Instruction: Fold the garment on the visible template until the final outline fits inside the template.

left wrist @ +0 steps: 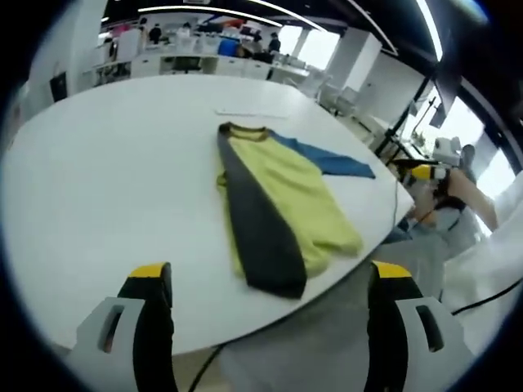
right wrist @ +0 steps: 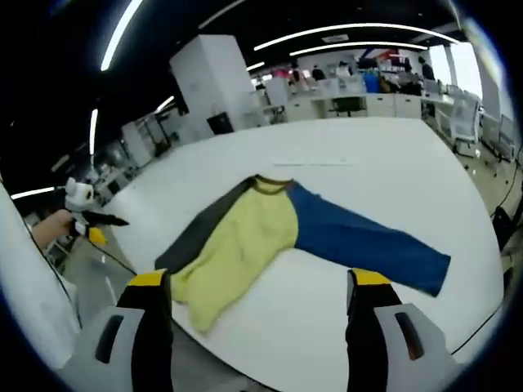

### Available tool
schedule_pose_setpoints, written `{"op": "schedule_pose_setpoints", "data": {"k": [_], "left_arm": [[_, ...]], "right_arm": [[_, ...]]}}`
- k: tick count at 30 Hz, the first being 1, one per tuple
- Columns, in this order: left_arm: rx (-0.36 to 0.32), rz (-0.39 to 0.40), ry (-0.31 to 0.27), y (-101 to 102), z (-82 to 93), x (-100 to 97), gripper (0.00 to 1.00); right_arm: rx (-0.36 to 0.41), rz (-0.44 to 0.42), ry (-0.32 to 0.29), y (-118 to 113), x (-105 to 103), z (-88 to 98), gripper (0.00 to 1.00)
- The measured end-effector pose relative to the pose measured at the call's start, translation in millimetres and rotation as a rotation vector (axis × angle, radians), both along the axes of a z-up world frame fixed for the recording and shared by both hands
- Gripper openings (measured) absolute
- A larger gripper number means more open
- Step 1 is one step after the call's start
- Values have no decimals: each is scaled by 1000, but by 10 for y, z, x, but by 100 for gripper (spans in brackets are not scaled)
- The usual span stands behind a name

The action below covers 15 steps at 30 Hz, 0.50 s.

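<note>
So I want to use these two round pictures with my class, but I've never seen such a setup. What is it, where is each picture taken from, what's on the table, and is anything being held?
There is no robot here. A person holds a two-jaw gripper in each hand, and a small fisheye camera rides on each one, looking forward along its jaws.

In the left gripper view, the left gripper rises from the bottom, jaws apart. In the right gripper view, the right gripper does the same. Each view also catches the other gripper off to one side, in the person's hand.

On the white table lies a shirt with a yellow body, one blue sleeve stretched out and one dark grey sleeve. Its lower edge lies at the table's edge.

Nothing is held: both grippers are open and away from the shirt.
</note>
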<state>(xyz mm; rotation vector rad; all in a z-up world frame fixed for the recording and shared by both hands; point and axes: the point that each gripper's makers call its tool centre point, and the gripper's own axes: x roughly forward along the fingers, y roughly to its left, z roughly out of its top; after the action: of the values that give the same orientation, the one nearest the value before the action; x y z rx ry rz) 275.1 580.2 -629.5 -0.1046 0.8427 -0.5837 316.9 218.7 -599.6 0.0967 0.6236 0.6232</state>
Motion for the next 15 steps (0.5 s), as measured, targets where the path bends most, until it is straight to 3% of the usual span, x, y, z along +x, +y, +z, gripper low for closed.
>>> {"op": "schedule_pose_setpoints", "data": {"k": [8, 15], "left_arm": [[-12, -9, -10, 21, 77, -148, 97], [-19, -15, -8, 55, 108, -292, 97]], "right_arm": [[97, -4, 4, 185, -286, 176, 100], [85, -15, -14, 232, -478, 271, 100]]}}
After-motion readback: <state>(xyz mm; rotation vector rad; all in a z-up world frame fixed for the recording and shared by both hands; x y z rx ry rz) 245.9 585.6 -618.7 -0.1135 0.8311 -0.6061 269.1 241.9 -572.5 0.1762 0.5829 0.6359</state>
